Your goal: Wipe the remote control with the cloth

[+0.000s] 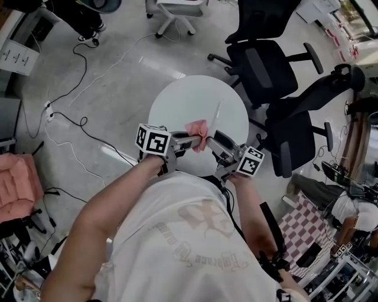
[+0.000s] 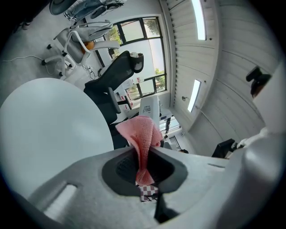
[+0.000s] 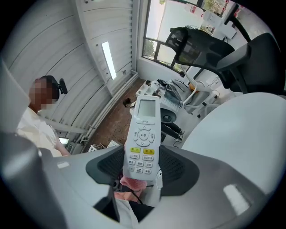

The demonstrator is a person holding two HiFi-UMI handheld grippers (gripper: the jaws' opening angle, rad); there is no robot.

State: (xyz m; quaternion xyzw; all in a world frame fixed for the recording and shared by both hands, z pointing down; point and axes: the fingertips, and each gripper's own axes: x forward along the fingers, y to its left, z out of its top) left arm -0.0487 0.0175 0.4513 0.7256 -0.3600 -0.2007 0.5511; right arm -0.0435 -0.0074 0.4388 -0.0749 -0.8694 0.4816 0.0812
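Observation:
Above the near edge of the round white table (image 1: 177, 106), my left gripper (image 1: 195, 140) is shut on a pink cloth (image 1: 198, 128). In the left gripper view the cloth (image 2: 143, 134) is pinched between the jaws and fans out upward, with the white remote control (image 2: 150, 107) just behind it. My right gripper (image 1: 216, 140) is shut on the remote (image 1: 217, 115), which shows edge-on in the head view. In the right gripper view the remote (image 3: 142, 136) stands with its screen and buttons facing the camera, its lower end between the jaws, and the cloth (image 3: 132, 183) sits at its base.
Two black office chairs (image 1: 263, 68) (image 1: 298, 141) stand right of the table, and a white chair (image 1: 174, 12) stands farther off. Cables (image 1: 71, 118) trail over the floor at left, near a pink seat (image 1: 18, 183). A person (image 3: 38, 120) is off to one side.

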